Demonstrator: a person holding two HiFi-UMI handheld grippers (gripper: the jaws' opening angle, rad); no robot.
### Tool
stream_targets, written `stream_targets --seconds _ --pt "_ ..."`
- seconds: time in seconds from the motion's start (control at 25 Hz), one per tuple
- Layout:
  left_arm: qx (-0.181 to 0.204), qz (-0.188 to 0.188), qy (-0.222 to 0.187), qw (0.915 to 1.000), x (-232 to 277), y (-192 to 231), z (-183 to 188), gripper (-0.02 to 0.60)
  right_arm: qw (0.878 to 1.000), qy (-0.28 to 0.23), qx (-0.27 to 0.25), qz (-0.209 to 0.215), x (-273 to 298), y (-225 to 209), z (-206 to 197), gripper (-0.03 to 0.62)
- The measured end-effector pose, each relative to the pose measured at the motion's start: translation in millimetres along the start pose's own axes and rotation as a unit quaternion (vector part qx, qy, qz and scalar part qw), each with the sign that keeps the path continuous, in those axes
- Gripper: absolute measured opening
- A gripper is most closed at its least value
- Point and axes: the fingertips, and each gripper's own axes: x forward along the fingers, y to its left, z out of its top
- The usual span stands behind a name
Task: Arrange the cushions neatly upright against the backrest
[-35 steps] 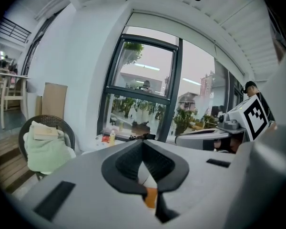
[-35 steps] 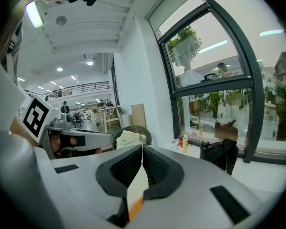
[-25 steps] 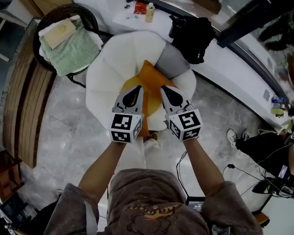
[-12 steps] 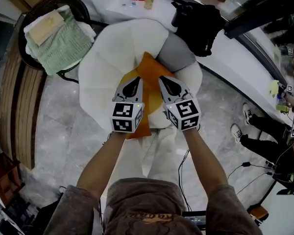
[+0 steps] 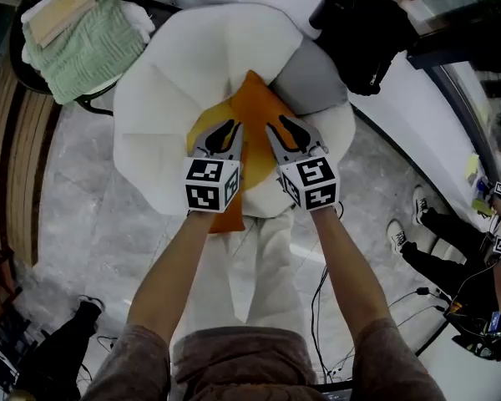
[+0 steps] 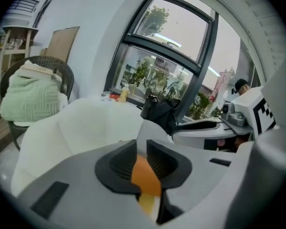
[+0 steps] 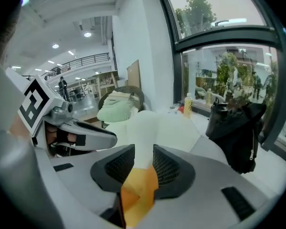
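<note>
The left claw [image 6: 142,150] stands slightly spread and the right claw [image 7: 144,157] a little wider. Both have just been opening and pinch nothing. Each gap frames the orange cushion [image 5: 249,105] just beyond the tips. That cushion lies tilted on the white armchair [image 5: 163,90], overlapping a yellow cushion [image 5: 202,126], its lower corner past the seat's front edge. A grey cushion [image 5: 311,82] sits at the back right. The likely risks: such narrow gaps nip only the cover and slip, or a nudge sends the overhanging orange cushion sliding to the floor.
</note>
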Motion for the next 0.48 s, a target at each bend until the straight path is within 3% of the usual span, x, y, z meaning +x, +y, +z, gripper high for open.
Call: stream_targets --seconds 0.16,0.48 --pt "-0.027 -0.003 0.019 0.9995 34 6 -28 0.133 0.999 0.031 -0.017 0.016 29 -14 -28 0.112" --pt "-0.07 0.008 0.037 0.9969 96 33 -82 0.166 0.992 0.094 -0.068 0.055 81 -34 -86 0.135"
